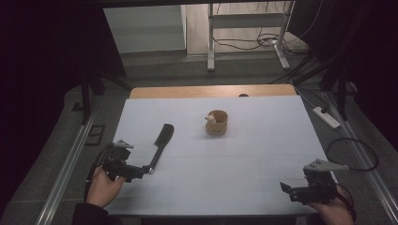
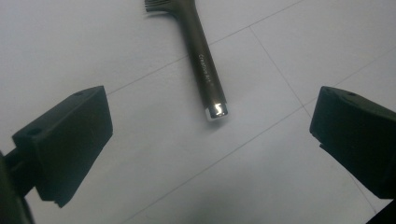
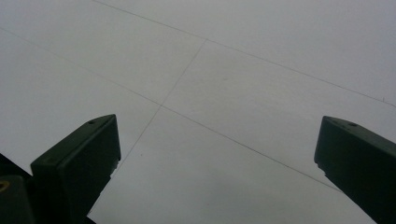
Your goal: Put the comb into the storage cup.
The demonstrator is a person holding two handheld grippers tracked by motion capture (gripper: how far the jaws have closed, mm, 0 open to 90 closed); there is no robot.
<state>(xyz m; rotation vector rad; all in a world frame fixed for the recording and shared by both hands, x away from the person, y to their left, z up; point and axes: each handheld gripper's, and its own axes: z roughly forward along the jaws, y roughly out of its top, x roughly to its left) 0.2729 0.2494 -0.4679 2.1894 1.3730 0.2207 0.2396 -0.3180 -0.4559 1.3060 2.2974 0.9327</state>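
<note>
A black comb [image 1: 161, 142] lies flat on the white table [image 1: 234, 154], left of centre, its teeth end pointing away. In the left gripper view the comb handle [image 2: 204, 70] ends in a shiny metal cap, just ahead of the jaws. My left gripper [image 1: 143, 171] is open, the handle end just beyond its tips, touching nothing. My left gripper [image 2: 210, 140] jaws stand wide apart. A small tan cup [image 1: 217, 123] with a pale object inside stands at the table's middle. My right gripper [image 1: 287, 189] sits open near the front right corner, over bare table [image 3: 210, 93].
The wooden far edge of the table [image 1: 211, 90] shows beyond the white surface. A white power strip [image 1: 326, 117] and cables lie on the floor to the right. A metal rail [image 1: 65, 164] runs along the left side.
</note>
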